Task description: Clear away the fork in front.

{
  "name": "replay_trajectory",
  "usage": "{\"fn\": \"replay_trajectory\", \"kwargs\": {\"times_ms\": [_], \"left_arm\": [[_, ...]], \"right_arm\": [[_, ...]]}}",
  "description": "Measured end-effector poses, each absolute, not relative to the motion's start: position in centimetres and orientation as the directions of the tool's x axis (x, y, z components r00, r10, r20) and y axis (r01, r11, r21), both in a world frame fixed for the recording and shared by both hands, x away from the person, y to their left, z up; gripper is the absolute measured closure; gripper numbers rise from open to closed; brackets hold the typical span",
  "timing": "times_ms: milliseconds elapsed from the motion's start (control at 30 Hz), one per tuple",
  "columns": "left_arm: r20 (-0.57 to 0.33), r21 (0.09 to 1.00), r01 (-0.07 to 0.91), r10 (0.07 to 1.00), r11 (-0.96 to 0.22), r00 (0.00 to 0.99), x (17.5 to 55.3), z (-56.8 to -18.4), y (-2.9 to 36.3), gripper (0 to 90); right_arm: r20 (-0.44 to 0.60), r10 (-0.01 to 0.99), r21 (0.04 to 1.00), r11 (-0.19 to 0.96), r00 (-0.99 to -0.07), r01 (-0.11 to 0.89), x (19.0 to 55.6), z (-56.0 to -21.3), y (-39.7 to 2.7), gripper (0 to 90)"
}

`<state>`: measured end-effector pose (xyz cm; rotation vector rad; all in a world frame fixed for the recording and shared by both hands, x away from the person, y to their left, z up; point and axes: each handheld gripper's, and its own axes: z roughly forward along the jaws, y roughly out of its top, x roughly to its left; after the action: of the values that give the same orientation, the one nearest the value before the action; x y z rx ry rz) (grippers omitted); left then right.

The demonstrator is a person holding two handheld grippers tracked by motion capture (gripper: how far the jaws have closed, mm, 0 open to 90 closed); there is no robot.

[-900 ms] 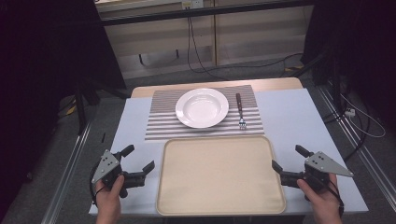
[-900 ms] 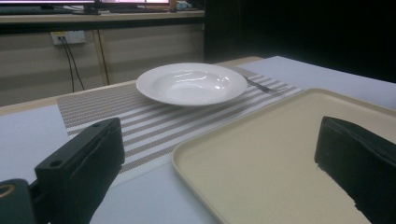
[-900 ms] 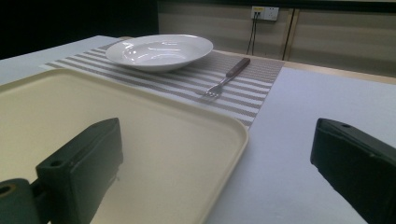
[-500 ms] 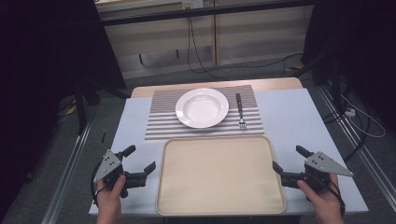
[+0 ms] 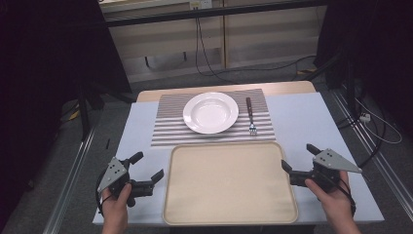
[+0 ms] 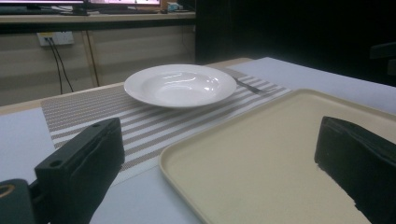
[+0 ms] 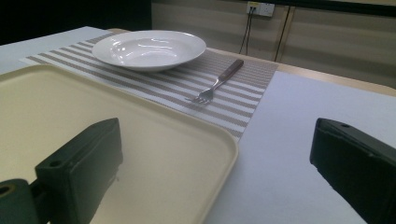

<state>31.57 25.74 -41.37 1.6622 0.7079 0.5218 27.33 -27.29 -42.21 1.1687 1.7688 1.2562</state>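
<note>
A white plate (image 5: 210,112) (image 6: 180,85) (image 7: 148,48) rests on a striped placemat (image 5: 170,127) at the far middle of the table. Beside it on the mat lies a fork (image 5: 250,116) (image 7: 217,82) with a dark handle, tines toward me. Nearer, a beige tray (image 5: 229,181) (image 6: 261,158) (image 7: 56,107) lies bare. My left gripper (image 5: 147,166) (image 6: 219,182) is held low at the tray's left edge, open, with nothing between its fingers. At the tray's right edge my right gripper (image 5: 299,157) (image 7: 217,177) is open too, over the tray's corner and the tabletop.
The table (image 5: 311,122) has a pale blue-white top with a wooden strip at its far edge. Metal rails run along both sides on the floor. Cables trail over the floor behind the table, and dark curtains stand at left and right.
</note>
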Motion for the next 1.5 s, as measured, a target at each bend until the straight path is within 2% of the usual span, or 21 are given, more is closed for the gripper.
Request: {"fn": "replay_trajectory", "kwargs": {"times_ms": [867, 1033, 1500], "left_arm": [[-0.038, 0.975, 0.178, 0.690, -0.132, 0.723, 31.3, -41.6, 25.6, 1.7], [-0.038, 0.975, 0.177, 0.688, -0.132, 0.725, 31.4, -41.6, 25.6, 1.7], [-0.052, 0.976, 0.183, 0.683, -0.121, 0.728, 31.5, -41.6, 25.6, 1.7]], "right_arm": [[0.001, 0.928, 0.945, 0.121, -0.372, 0.304, 33.3, -40.9, -26.0, 3.5], [0.038, 0.932, 0.944, 0.085, -0.361, 0.319, 35.1, -40.7, -25.3, 3.7], [0.005, 0.937, 0.934, 0.121, -0.350, 0.337, 38.6, -40.2, -23.7, 4.3]]}}
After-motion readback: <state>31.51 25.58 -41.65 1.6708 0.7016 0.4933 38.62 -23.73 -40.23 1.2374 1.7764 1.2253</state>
